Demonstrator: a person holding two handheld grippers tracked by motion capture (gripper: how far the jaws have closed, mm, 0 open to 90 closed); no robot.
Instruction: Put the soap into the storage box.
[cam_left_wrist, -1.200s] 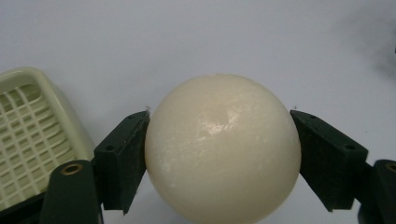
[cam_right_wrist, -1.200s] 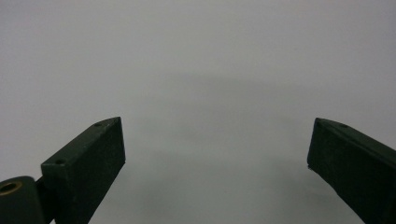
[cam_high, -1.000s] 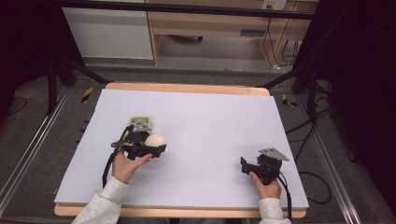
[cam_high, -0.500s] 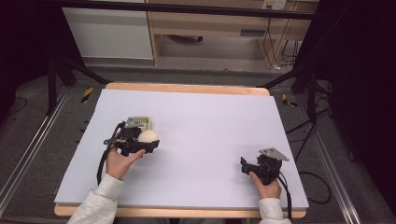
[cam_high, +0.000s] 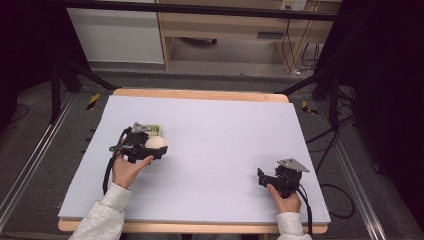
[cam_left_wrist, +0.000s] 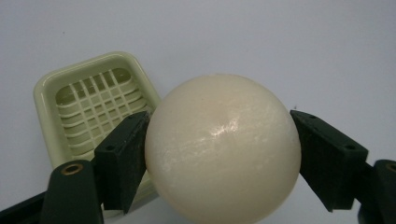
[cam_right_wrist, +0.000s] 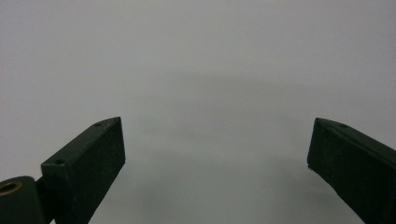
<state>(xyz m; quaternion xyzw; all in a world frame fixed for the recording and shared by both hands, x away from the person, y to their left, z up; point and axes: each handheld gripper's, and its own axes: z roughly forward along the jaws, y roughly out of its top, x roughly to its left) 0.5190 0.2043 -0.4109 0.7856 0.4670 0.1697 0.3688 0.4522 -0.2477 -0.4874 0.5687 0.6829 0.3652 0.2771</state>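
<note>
No words, numbers or brand marks can be read anywhere. The ball (cam_left_wrist: 223, 149) is plain. So is the tray (cam_left_wrist: 93, 107).

— Where does the ball (cam_left_wrist: 222, 148) sit?
— Between the jaws of the left gripper (cam_high: 150, 146), over the left half of the table (cam_high: 225, 130), touching both jaws.

— And the slotted soap dish (cam_left_wrist: 93, 105)?
— On the table just behind the ball and a little to its left, as the high view shows it. In the left gripper view the dish lies beyond the near jaw, partly hidden by the jaw and the ball.

— Is the ball in the dish?
— No, it is beside and in front of it.

— Where is the right gripper (cam_high: 272, 177)?
— Near the front right of the table, well apart from the ball and dish, bare tabletop between its jaws.
</note>
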